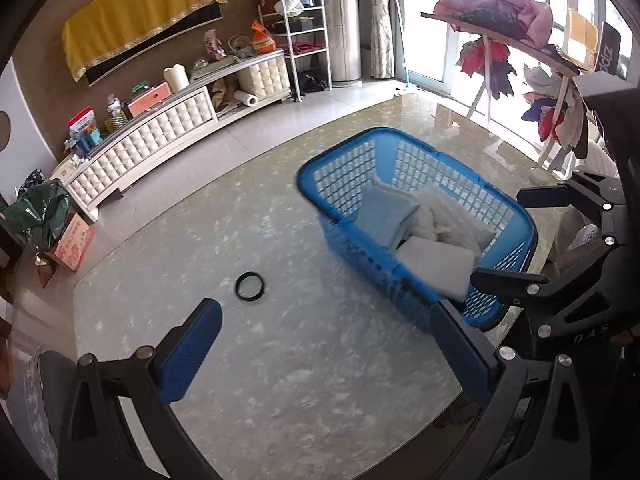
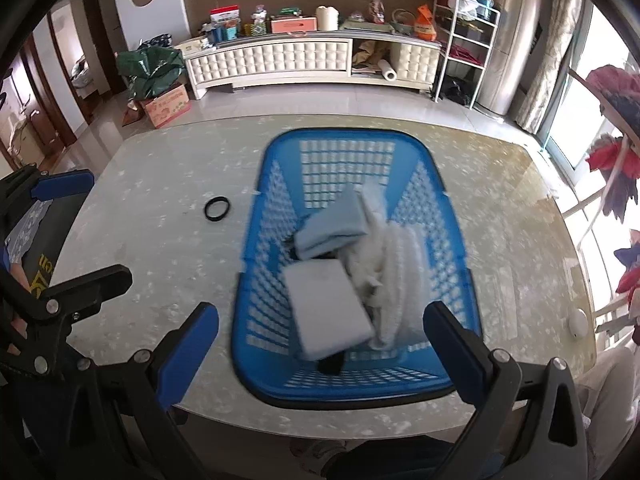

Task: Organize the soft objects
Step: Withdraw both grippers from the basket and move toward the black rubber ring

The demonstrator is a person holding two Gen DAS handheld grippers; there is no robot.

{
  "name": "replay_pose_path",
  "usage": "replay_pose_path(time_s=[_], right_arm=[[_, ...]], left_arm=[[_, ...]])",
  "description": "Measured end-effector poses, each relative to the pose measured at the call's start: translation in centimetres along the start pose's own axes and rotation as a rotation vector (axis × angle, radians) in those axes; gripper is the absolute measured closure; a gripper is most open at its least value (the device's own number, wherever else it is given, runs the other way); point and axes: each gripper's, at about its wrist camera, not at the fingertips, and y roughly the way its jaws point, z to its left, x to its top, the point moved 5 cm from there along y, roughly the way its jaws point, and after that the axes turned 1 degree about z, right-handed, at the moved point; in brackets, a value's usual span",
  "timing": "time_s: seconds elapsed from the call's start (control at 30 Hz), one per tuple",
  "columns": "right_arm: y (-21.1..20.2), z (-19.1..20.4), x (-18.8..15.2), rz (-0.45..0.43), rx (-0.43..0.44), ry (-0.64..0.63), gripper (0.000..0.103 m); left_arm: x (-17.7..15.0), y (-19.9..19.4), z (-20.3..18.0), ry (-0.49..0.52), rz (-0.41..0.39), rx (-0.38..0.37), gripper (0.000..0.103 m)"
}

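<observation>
Now both claws, left (image 1: 324,354) and right (image 2: 320,344), gape empty; ahead, the basket (image 2: 256,280) overhangs the table (image 2: 140,240) edge—your nudge could tip it.

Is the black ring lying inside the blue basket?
No. In the right wrist view the black ring lies on the bare table, to the left of the blue basket and clear of its wall.

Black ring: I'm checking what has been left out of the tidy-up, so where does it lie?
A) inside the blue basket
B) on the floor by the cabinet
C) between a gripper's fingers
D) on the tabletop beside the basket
D: the black ring lies flat on the marbled table, apart from the blue basket that holds the folded cloths.
</observation>
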Motion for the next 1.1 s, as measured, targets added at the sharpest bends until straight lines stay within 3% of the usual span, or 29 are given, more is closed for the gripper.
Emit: replay_pose_path(time_s=[0.53,0.83,1.1], right_arm=[[3.6,7.0,3.4,-0.008,0.022,-0.116,0.001],[7.4,10.9,4.9,0.033,0.056,-0.162,0.001],[10.5,13.9,5.7,0.087,0.071,-0.208,0.011]], left_arm=[[-5.5,-1.1,9.1,-0.159,-0.011,0.061,0.000],[-8.4,0.8,14.3,-0.273,0.013,0.076,0.000],[-10.1,2.5,17.5,-0.345,0.016,0.083,0.000]])
